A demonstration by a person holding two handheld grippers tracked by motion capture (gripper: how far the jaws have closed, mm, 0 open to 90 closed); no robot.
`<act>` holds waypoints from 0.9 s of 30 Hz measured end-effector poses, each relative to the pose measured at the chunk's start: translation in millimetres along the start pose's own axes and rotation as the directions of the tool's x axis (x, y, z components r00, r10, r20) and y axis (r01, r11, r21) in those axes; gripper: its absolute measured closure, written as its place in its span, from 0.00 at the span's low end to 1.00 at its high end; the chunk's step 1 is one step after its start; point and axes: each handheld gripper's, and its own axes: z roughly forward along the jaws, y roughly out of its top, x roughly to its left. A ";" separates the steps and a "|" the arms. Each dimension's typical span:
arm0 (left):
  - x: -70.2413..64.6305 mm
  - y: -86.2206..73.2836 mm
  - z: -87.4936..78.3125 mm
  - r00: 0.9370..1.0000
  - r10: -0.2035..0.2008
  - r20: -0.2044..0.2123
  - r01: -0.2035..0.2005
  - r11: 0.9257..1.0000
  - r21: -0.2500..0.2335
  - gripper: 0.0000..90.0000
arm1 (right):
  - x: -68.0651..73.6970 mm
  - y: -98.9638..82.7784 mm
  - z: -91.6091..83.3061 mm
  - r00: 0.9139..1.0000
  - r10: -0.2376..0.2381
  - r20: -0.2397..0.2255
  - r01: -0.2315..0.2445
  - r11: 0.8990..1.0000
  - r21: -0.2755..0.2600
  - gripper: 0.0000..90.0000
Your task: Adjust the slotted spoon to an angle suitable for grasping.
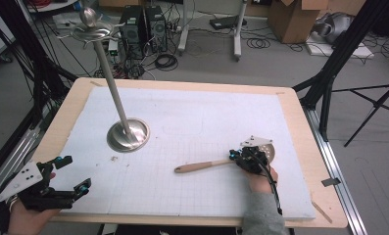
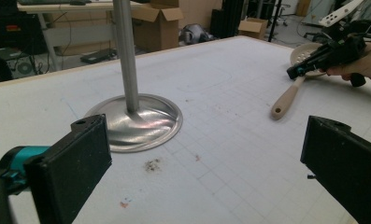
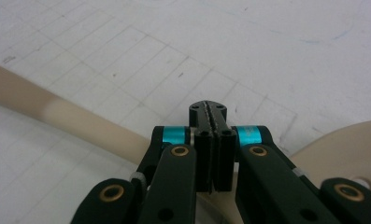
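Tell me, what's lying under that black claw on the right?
A slotted spoon: its wooden handle and pale perforated bowl stick out either side of the shut right gripper. The neck between them is covered.

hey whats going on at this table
A person holds tongs in each hand over a white gridded mat. The right tongs are shut, jaws pressed together, right above a wooden slotted spoon that lies flat on the mat; whether they pinch it is hard to tell. The left tongs are open and hold nothing, near the mat's near left corner. A metal stand with a tall pole stands to the left of the spoon, untouched.
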 end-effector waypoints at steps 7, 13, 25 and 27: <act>0.4 3.0 11.1 1.000 0.007 0.031 -0.007 1.000 0.000 0.02 | -0.4 -7.4 -9.6 1.000 0.004 0.004 -0.004 1.000 0.008 1.00; -0.1 5.1 21.8 0.998 0.010 0.057 -0.010 1.000 -0.001 0.02 | -1.6 -14.4 -18.3 1.000 0.009 0.009 -0.009 1.000 0.011 1.00; -0.8 8.0 36.5 0.995 0.015 0.097 -0.015 1.000 0.003 0.02 | -8.3 -29.3 -34.8 0.999 0.033 0.017 -0.033 0.999 0.007 1.00; -0.5 8.0 37.7 0.995 0.015 0.098 -0.016 1.000 0.005 0.02 | -7.2 -28.3 -34.7 0.999 0.035 0.023 -0.036 0.999 0.011 1.00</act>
